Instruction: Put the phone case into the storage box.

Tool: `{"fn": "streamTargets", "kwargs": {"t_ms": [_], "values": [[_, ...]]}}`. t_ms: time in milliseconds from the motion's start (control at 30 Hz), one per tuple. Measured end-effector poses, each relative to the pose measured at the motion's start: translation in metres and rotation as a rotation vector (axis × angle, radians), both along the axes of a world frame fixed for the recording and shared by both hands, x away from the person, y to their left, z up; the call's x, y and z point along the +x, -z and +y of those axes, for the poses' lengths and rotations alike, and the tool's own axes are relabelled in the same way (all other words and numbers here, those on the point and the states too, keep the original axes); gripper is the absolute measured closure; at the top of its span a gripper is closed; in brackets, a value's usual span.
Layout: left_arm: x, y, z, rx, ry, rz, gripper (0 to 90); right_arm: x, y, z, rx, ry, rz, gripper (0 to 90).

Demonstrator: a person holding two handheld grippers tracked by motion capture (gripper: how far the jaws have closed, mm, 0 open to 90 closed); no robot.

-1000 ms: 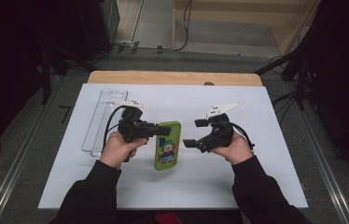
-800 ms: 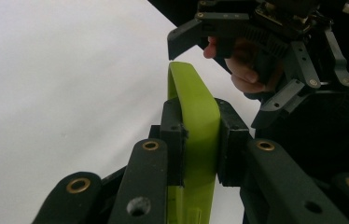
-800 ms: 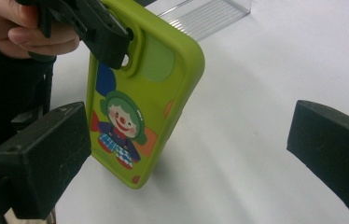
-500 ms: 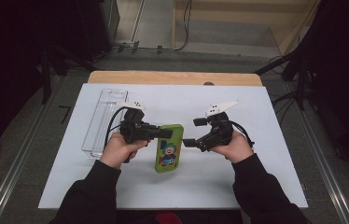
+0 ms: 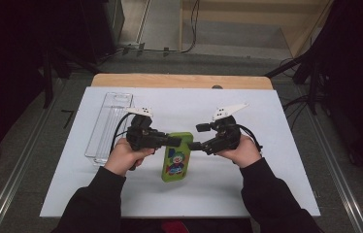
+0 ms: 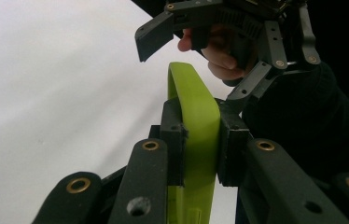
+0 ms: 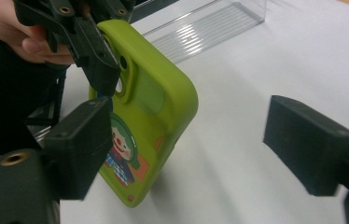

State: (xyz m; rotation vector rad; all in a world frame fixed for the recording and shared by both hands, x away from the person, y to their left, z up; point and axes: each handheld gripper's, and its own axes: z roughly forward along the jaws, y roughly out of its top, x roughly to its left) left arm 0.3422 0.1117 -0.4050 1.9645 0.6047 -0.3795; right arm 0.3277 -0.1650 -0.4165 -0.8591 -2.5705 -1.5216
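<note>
Mid-desk, the left gripper (image 5: 172, 141) pinches one green phone case (image 5: 175, 158) by its top edge, while the right gripper (image 5: 195, 136) – jaws spread and just now narrowing – flanks it without contact. The handover looks half done. One clear tray (image 5: 109, 125) sits near the desk's left edge.
</note>
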Motion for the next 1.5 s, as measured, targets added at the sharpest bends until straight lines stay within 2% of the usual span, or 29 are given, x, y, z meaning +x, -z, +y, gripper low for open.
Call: {"fn": "streamTargets", "kwargs": {"t_ms": [33, 100, 167, 333, 533, 667, 733, 800, 967, 1167, 1400, 1500], "values": [[-0.0003, 0.0001, -0.0003, -0.001, 0.003, -0.003, 77.5, -0.0003, -0.0002, 0.0001, 0.002, -0.006, -0.001, 20.6], [-0.0006, 0.0002, -0.0009, 0.001, 0.010, -0.008, 77.5, -0.0003, -0.0002, 0.0012, 0.006, -0.020, -0.011, 24.4], [-0.0007, 0.0007, -0.0012, -0.004, 0.020, -0.011, 77.5, -0.0002, 0.0001, 0.0023, 0.009, -0.040, 0.008, 31.3], [-0.0010, 0.0012, -0.0014, -0.011, 0.041, -0.023, 77.6, 0.0000, 0.0011, 0.0036, 0.026, -0.094, 0.008, 47.5], [-0.0035, 0.0005, -0.0025, -0.029, 0.074, -0.047, 77.5, 0.0017, 0.0029, 0.0027, 0.050, -0.146, 0.014, 56.8], [-0.0037, 0.0012, -0.0033, -0.025, 0.079, -0.051, 77.5, 0.0016, 0.0031, 0.0018, 0.058, -0.176, 0.015, 63.9], [-0.0028, 0.0018, -0.0020, -0.022, 0.072, -0.056, 77.3, 0.0024, 0.0035, 0.0006, 0.059, -0.186, 0.023, 67.1], [-0.0012, 0.0024, -0.0003, -0.028, 0.066, -0.044, 77.0, 0.0035, 0.0036, -0.0007, 0.069, -0.202, 0.044, 70.5], [-0.0007, 0.0026, 0.0005, -0.031, 0.068, -0.039, 74.9, 0.0048, 0.0027, -0.0002, 0.074, -0.210, 0.101, 73.9], [-0.0004, 0.0017, 0.0019, -0.052, 0.060, -0.033, 73.1, 0.0040, -0.0027, -0.0006, 0.073, -0.205, 0.119, 74.6], [-0.0010, 0.0008, 0.0014, -0.046, 0.049, -0.032, 69.8, 0.0044, -0.0040, -0.0008, 0.080, -0.205, 0.143, 74.8], [-0.0019, 0.0000, 0.0006, -0.033, 0.034, -0.035, 63.8, 0.0036, -0.0053, -0.0009, 0.076, -0.200, 0.147, 74.9]]}}
